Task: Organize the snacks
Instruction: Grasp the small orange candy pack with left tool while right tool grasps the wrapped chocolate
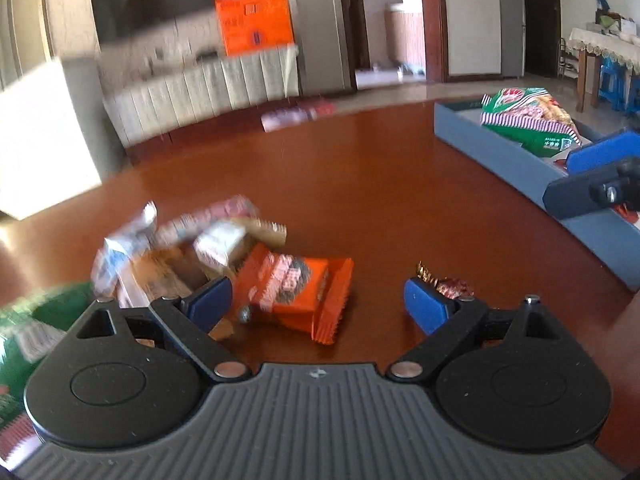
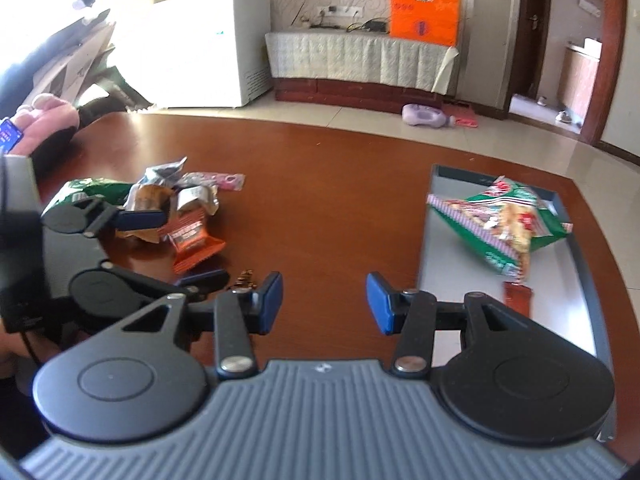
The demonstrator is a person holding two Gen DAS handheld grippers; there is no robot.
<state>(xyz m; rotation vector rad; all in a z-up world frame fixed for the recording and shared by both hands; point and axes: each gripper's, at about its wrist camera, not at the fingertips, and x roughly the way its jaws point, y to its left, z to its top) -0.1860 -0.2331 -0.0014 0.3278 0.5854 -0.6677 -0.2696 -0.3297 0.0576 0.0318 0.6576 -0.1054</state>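
Left gripper (image 1: 324, 304): jaws spread, empty; centre them over the orange snack packet (image 1: 296, 288)
Right gripper (image 2: 324, 300): spread, empty; wait beside the grey tray (image 2: 436, 248)

Left hand-held gripper (image 1: 318, 304) jaws spread wide and empty, right hand-held gripper (image 2: 325, 302) jaws parted, empty

free: bare table (image 2: 320, 184) mid | blocked: snack pile (image 2: 176, 204) (left), tray (image 2: 436, 240) right
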